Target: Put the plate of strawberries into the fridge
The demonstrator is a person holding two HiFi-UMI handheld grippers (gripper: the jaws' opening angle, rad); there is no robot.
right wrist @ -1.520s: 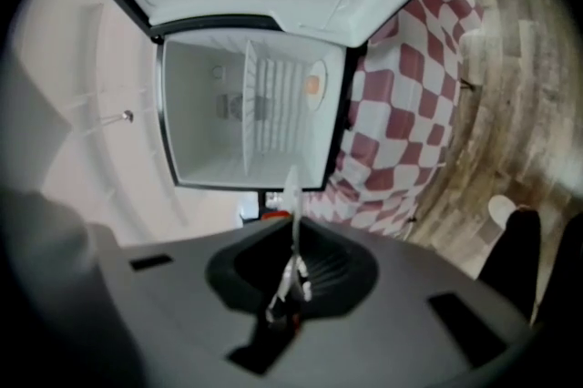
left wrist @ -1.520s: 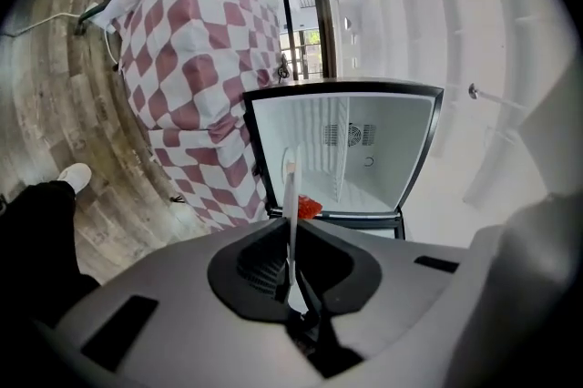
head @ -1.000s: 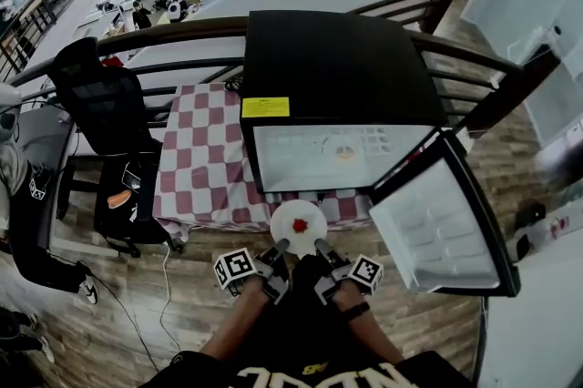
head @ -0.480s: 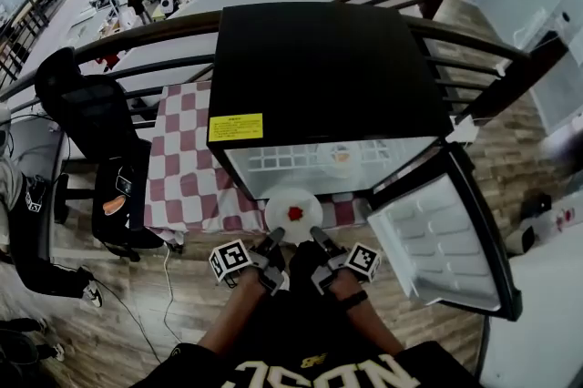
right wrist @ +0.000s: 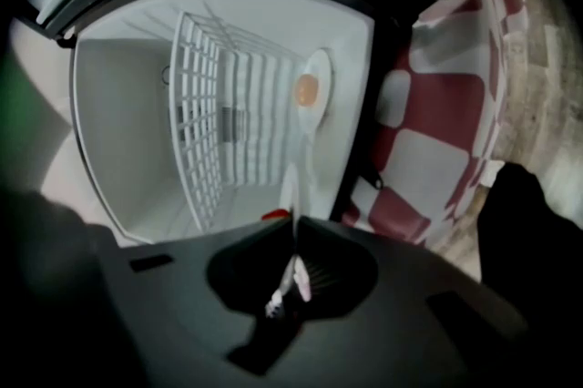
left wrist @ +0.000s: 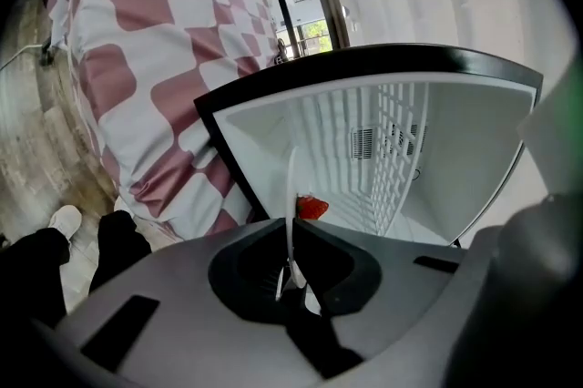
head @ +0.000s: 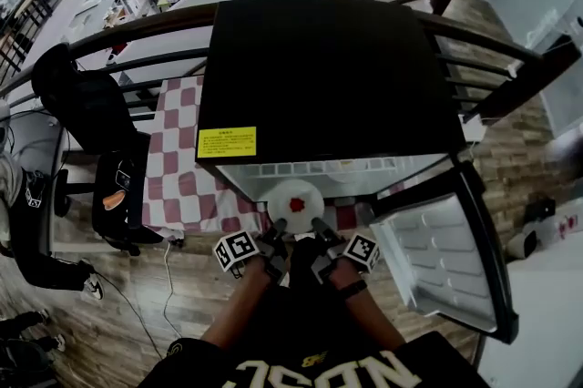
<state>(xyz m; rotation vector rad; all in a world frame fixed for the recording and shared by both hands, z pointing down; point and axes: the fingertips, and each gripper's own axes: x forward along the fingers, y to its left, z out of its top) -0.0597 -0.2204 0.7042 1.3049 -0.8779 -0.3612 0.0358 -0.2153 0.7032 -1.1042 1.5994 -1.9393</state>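
Currently left gripper (head: 279,228) and right gripper (head: 317,225) each pinch the plate (head: 296,193) rim. Uneven hands could tilt it, rolling the strawberry (left wrist: 311,207) off short of the fridge (head: 328,76) at 12 o'clock.

Black fridge (head: 328,76) (white inside), white plate (head: 281,191), red strawberry (left wrist: 311,208), red-white checked tablecloth (head: 182,177)

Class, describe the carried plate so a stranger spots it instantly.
Find the open black fridge. At its mouth, the left tool and right tool pinch a white plate. It bears a red strawberry; the plate inside holds something orange.
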